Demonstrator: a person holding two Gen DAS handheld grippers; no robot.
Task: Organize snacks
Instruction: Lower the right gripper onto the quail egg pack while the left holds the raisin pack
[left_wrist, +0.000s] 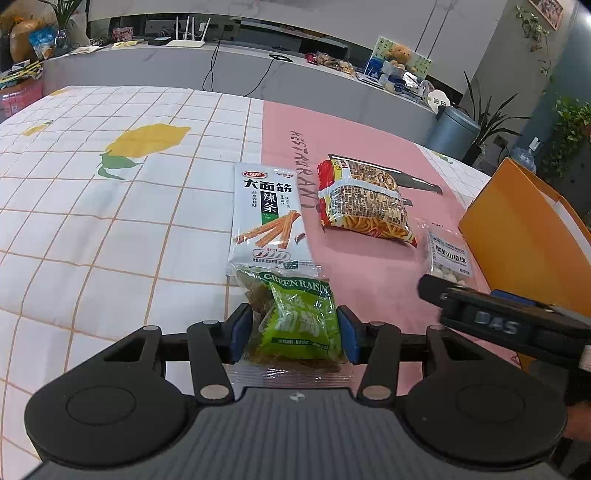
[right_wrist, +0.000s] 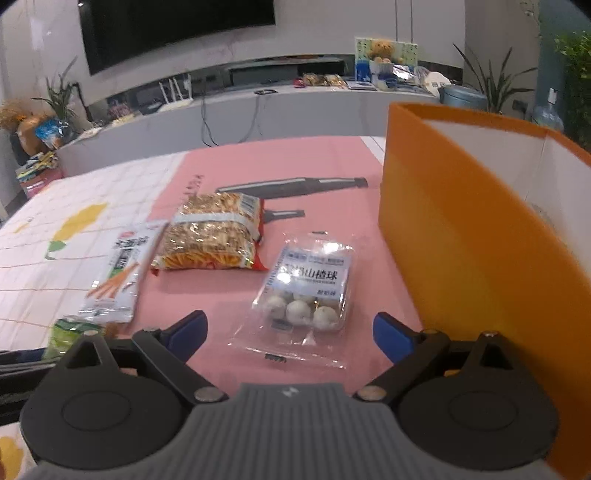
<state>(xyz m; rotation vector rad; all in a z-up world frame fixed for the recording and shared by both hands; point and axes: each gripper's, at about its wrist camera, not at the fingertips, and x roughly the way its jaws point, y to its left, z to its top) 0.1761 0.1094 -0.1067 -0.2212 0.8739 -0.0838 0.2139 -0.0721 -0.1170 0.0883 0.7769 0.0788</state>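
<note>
Left hand-held gripper (left_wrist: 293, 325) is clamped on the green raisin bag (left_wrist: 295, 317), low over the desk (left_wrist: 110, 221) and just before the white spicy-strip packet (left_wrist: 267, 218). Right hand-held gripper (right_wrist: 290, 334) is spread wide, straddling the hawthorn ball pack (right_wrist: 308, 291) beside the orange box (right_wrist: 461, 236); the noodle snack bag (right_wrist: 214, 232) lies farther back.

A table is covered by a cloth (left_wrist: 110, 206), part white grid with lemons, part pink. On it are laid a spicy-strip packet (left_wrist: 267, 218), a crispy noodle bag (left_wrist: 364, 201), a hawthorn-ball pack (right_wrist: 306, 291) and an orange box (right_wrist: 461, 236).
</note>
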